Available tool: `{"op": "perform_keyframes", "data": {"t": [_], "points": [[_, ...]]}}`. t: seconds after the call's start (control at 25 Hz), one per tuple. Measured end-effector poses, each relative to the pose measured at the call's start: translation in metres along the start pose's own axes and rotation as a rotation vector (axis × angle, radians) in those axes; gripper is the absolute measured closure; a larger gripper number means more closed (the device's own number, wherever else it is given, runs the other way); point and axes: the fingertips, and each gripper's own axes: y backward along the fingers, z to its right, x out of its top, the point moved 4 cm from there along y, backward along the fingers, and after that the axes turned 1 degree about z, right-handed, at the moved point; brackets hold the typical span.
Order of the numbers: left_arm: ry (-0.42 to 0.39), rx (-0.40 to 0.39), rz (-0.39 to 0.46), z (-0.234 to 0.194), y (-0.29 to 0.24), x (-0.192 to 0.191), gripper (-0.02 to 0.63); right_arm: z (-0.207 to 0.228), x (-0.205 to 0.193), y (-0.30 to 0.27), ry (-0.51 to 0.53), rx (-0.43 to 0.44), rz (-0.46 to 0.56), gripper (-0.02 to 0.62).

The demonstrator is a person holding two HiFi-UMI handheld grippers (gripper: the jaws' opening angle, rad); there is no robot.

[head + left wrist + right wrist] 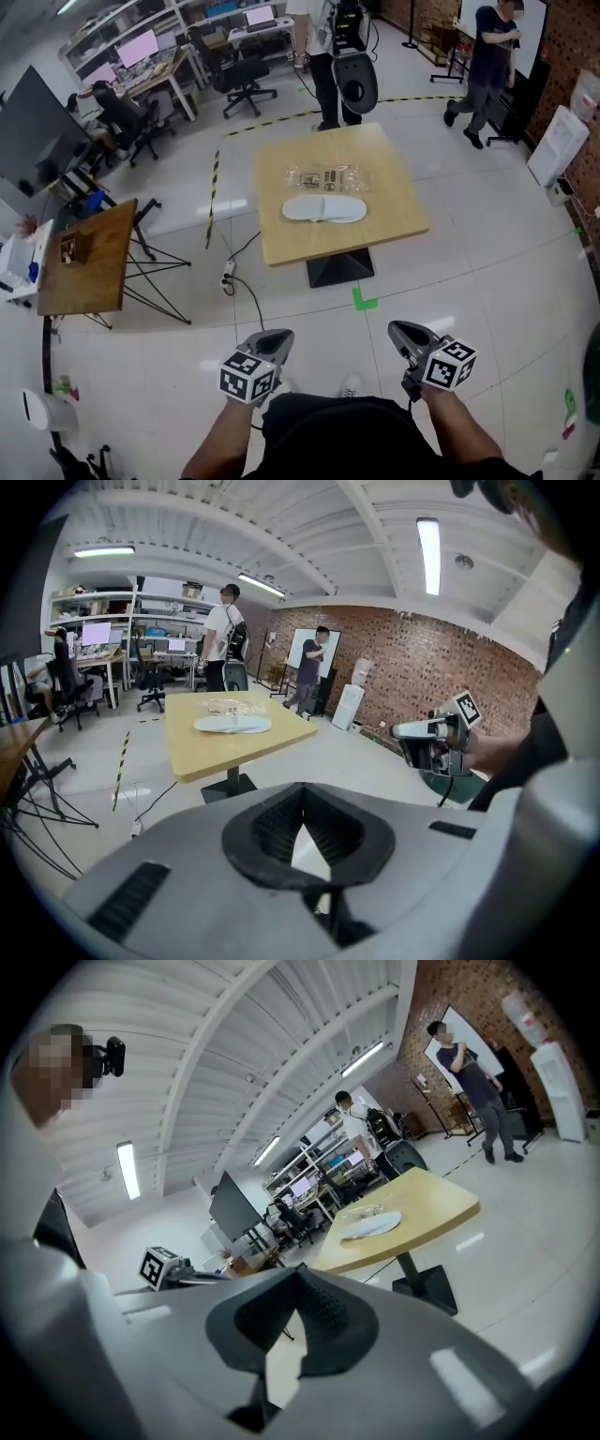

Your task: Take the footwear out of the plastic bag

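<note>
A pair of white slippers (324, 209) lies flat on the square wooden table (394, 220). Just behind them rests a crumpled clear plastic bag (326, 177). Both show small in the left gripper view, slippers (232, 725) in front of the bag (225, 705), and in the right gripper view, slippers (372, 1225). My left gripper (281, 336) and right gripper (394, 328) are held close to my body, well short of the table. Both are shut with nothing between the jaws. The left gripper (302, 791) and right gripper (298, 1275) both face the table.
A second wooden table (89, 258) stands at the left with a folding stand (155, 272) beside it. A cable and power strip (228, 274) lie on the floor near the table base. Two people (328, 66) (483, 66) stand beyond the table. Office chairs (246, 80) sit further back.
</note>
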Motion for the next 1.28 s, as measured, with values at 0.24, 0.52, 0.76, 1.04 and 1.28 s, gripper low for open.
{"op": "perform_keyframes", "data": {"t": [0.24, 0.52, 0.76, 1.04, 1.28], "points": [[-0.020, -0.006, 0.044, -0.016, 0.017, 0.009, 0.600, -0.022, -0.008, -0.016, 0.074, -0.024, -0.040, 0.595], [-0.035, -0.052, 0.041, -0.058, 0.047, 0.008, 0.600, -0.057, -0.013, -0.053, 0.115, -0.110, -0.019, 0.595], [-0.061, -0.084, 0.089, -0.098, 0.063, 0.024, 0.600, -0.086, -0.019, -0.083, 0.130, -0.199, 0.003, 0.595], [-0.084, -0.118, 0.100, -0.127, 0.068, 0.030, 0.598, -0.102, -0.036, -0.099, 0.099, -0.271, 0.013, 0.595], [-0.090, -0.157, 0.109, -0.125, 0.061, 0.034, 0.599, -0.105, -0.040, -0.095, 0.090, -0.303, 0.014, 0.595]]}}
